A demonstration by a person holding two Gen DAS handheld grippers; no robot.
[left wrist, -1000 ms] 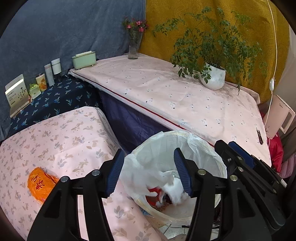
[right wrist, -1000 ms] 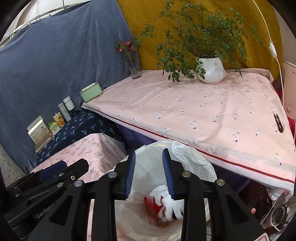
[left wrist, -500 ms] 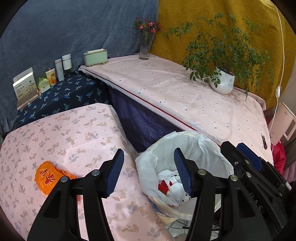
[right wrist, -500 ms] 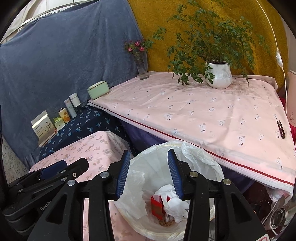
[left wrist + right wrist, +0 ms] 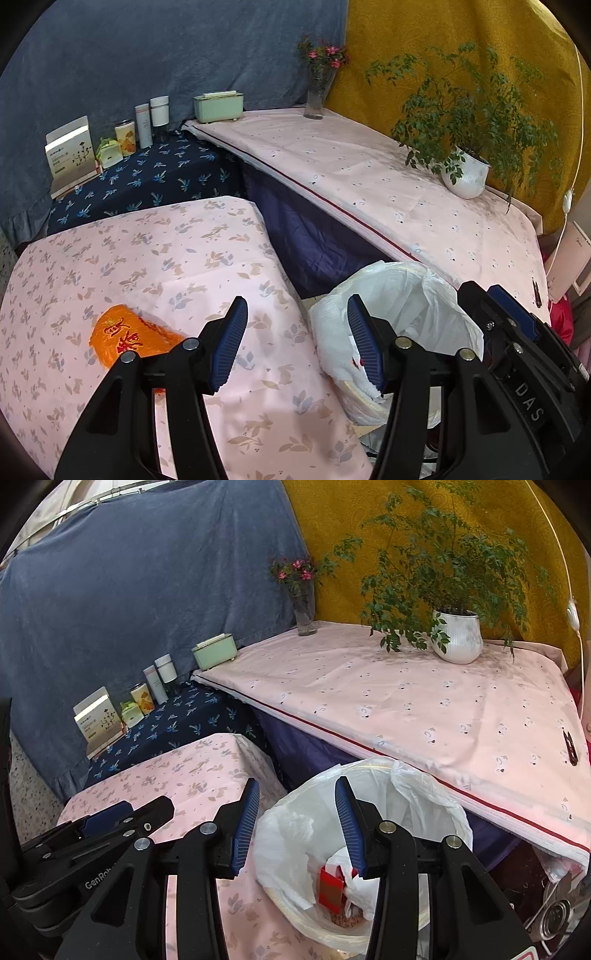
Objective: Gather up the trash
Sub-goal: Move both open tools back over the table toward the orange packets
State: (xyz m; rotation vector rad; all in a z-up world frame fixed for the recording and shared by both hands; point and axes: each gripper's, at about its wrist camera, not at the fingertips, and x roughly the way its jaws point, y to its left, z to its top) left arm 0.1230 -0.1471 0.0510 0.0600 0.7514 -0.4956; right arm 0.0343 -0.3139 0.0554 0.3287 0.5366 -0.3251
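Observation:
A trash bin lined with a white plastic bag (image 5: 406, 306) stands between two pink-covered tables; in the right wrist view the bin (image 5: 369, 801) holds a red carton (image 5: 330, 888) and crumpled white paper (image 5: 356, 886). An orange wrapper with red characters (image 5: 125, 336) lies on the floral pink table (image 5: 147, 266). My left gripper (image 5: 297, 341) is open and empty, over the table edge beside the bin, right of the wrapper. My right gripper (image 5: 295, 825) is open and empty above the bin's near-left rim.
A long pink table (image 5: 424, 701) carries a potted plant (image 5: 458, 635), a flower vase (image 5: 304, 609), a green box (image 5: 215, 651) and a black clip (image 5: 569, 742). A dark blue table (image 5: 147, 181) holds bottles, cans and a box. Blue and yellow drapes hang behind.
Both grippers have pulled back and to the left, away from over the bin. The right gripper's jaws have opened wider. The orange wrapper now sits closer to the left gripper.

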